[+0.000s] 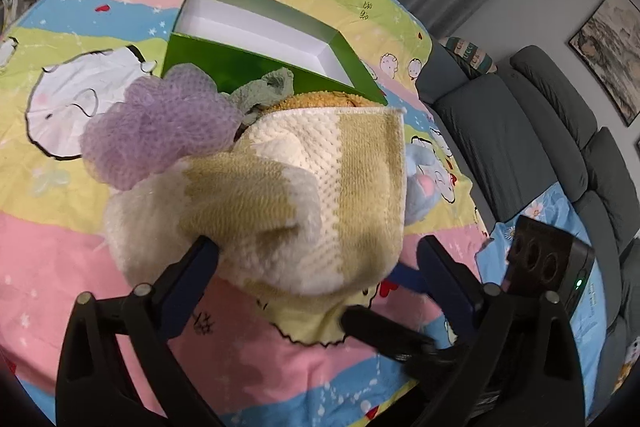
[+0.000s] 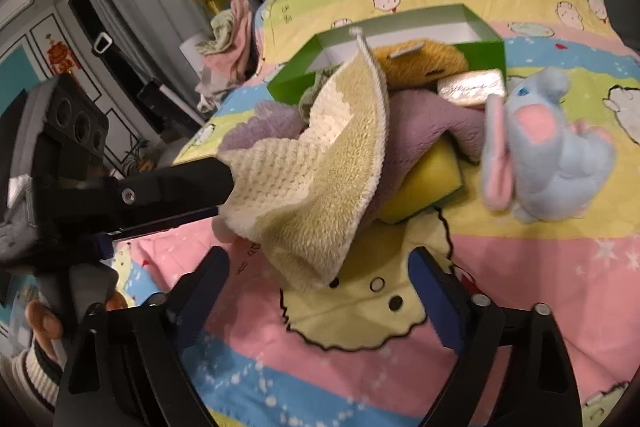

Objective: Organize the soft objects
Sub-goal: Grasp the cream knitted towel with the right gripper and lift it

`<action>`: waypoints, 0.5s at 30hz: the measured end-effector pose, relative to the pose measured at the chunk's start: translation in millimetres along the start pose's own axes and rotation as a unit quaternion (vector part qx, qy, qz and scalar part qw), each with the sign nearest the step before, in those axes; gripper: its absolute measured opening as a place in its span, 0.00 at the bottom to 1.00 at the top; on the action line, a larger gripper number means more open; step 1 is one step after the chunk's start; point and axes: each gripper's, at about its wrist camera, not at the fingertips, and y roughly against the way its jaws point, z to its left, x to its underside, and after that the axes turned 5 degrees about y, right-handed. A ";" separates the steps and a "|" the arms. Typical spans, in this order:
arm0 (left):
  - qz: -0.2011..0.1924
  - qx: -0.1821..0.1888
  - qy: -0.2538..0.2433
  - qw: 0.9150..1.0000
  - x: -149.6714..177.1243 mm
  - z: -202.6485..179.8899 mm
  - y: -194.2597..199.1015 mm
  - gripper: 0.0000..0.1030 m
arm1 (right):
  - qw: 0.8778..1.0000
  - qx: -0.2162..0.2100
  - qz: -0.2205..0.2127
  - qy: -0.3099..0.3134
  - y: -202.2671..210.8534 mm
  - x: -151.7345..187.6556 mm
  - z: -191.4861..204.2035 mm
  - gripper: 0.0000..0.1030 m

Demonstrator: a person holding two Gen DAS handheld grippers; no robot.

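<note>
A yellow and white towel point(image 1: 304, 195) hangs in front of my left gripper point(image 1: 318, 259), lifted off the bed; the jaws stand wide in the left wrist view. In the right wrist view the left gripper point(image 2: 224, 187) grips the towel's point(image 2: 320, 187) edge. My right gripper point(image 2: 320, 271) is open and empty just below the towel. A green box point(image 1: 256, 67), open and empty, lies beyond it, and also shows in the right wrist view point(image 2: 480, 53). A purple mesh puff point(image 1: 160, 123), an orange plush point(image 2: 424, 63), a blue elephant plush point(image 2: 556, 163) and a yellow sponge point(image 2: 424, 187) lie near.
All lies on a striped cartoon quilt point(image 1: 60, 267). A grey sofa point(image 1: 540, 131) stands to the right. A pile of pink and green cloths point(image 2: 228, 39) sits at the bed's far corner. A shiny foil packet point(image 2: 472, 87) lies by the box.
</note>
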 end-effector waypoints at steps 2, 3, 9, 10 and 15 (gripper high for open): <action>0.011 0.005 0.010 1.000 -3.0 1.8 -6.7 0.74 | 1.000 -0.013 0.007 -0.008 -6.1 -1.1 -1.6 0.67; 0.015 0.007 0.015 1.000 -3.3 4.1 -8.9 0.62 | 1.000 -0.018 0.012 -0.012 -9.8 -0.9 -2.2 0.63; 0.029 0.013 0.046 0.998 -6.3 15.4 -18.0 0.21 | 0.999 -0.033 0.024 -0.002 -18.3 2.3 3.3 0.40; 0.029 0.016 0.048 0.998 -6.6 16.2 -17.8 0.16 | 0.999 -0.035 0.026 -0.003 -19.1 2.4 3.5 0.32; 0.025 0.027 0.054 0.998 -5.8 18.2 -10.1 0.10 | 0.999 -0.051 0.004 0.011 -7.5 -0.7 12.7 0.09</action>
